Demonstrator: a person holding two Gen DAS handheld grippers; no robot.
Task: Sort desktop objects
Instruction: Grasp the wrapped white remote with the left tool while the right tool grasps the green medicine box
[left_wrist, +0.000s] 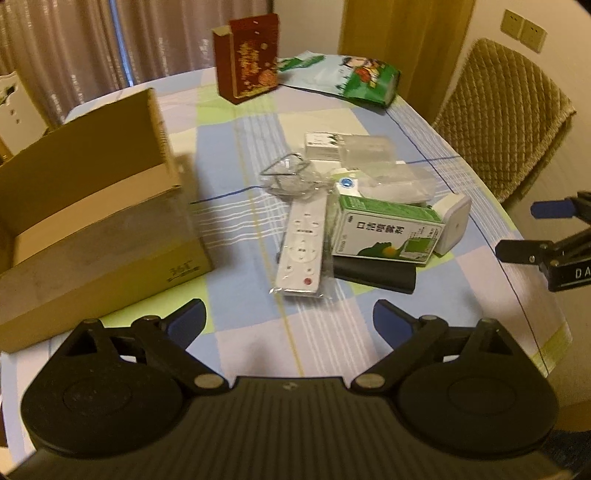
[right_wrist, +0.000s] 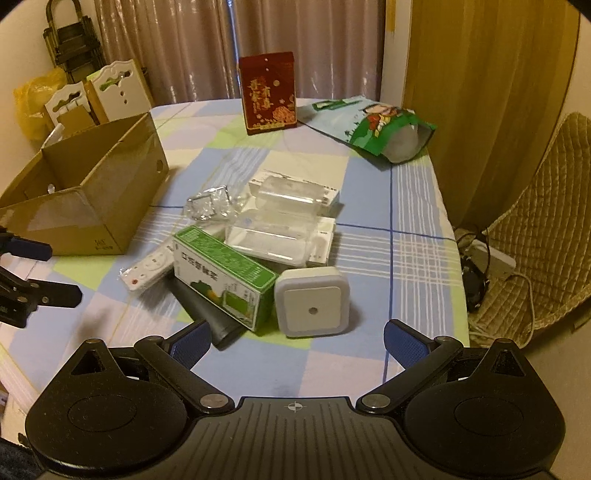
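Observation:
A pile of objects lies mid-table: a white remote in a plastic sleeve (left_wrist: 301, 245) (right_wrist: 147, 269), a green and white box (left_wrist: 384, 230) (right_wrist: 221, 277), a black flat object under it (left_wrist: 373, 275) (right_wrist: 207, 310), a white square night light (left_wrist: 454, 219) (right_wrist: 314, 301), clear plastic packaging (left_wrist: 369, 158) (right_wrist: 280, 229) and a crumpled clear wrapper (left_wrist: 288, 175) (right_wrist: 210, 203). An open cardboard box (left_wrist: 92, 206) (right_wrist: 85, 184) stands at the left. My left gripper (left_wrist: 290, 319) is open and empty, short of the remote. My right gripper (right_wrist: 297, 341) is open and empty, just before the night light.
A red gift box (left_wrist: 251, 57) (right_wrist: 267, 92) stands at the table's far end beside a green snack bag (left_wrist: 365, 81) (right_wrist: 380, 125). A padded chair (left_wrist: 506, 110) (right_wrist: 543, 229) is at the right edge. Each gripper shows in the other's view, the right (left_wrist: 546, 236) and the left (right_wrist: 26, 277).

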